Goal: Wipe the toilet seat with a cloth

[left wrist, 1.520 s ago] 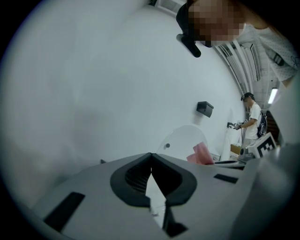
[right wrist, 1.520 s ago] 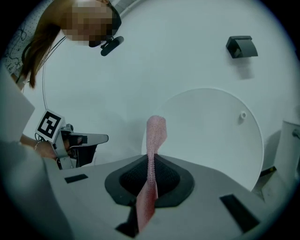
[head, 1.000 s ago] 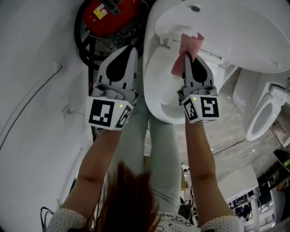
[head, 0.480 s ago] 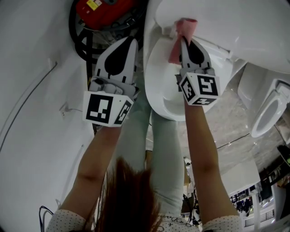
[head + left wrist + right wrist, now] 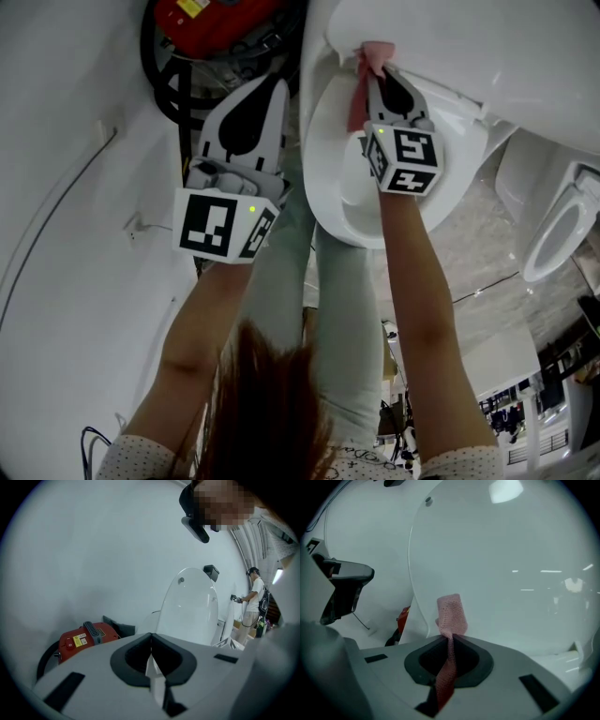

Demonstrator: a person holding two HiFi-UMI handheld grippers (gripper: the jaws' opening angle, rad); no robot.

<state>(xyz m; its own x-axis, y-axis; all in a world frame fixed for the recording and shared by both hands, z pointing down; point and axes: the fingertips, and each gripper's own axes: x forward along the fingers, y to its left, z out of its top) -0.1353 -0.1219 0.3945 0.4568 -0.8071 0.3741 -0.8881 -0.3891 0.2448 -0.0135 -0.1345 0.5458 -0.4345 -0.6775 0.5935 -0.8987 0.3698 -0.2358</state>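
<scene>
The white toilet seat (image 5: 323, 150) lies under my right gripper, with the lid (image 5: 487, 47) raised behind it. My right gripper (image 5: 380, 73) is shut on a pink cloth (image 5: 359, 94) and holds it at the back of the seat, close to the lid's hinge. In the right gripper view the cloth (image 5: 451, 613) sticks up from the closed jaws of my right gripper (image 5: 451, 638) against the lid (image 5: 511, 564). My left gripper (image 5: 278, 84) hovers left of the bowl, shut and holding nothing. In its own view the left gripper (image 5: 150, 635) points at the lid (image 5: 192, 606).
A red device (image 5: 211, 14) with black hoses sits on the floor left of the toilet, seen too as the red device (image 5: 82, 639) beside the wall. A second toilet (image 5: 558, 230) stands at the right. A person (image 5: 255, 597) stands far behind.
My right gripper has carried the pink cloth farther back along the seat, toward the hinge. The left gripper has stayed nearly in place.
</scene>
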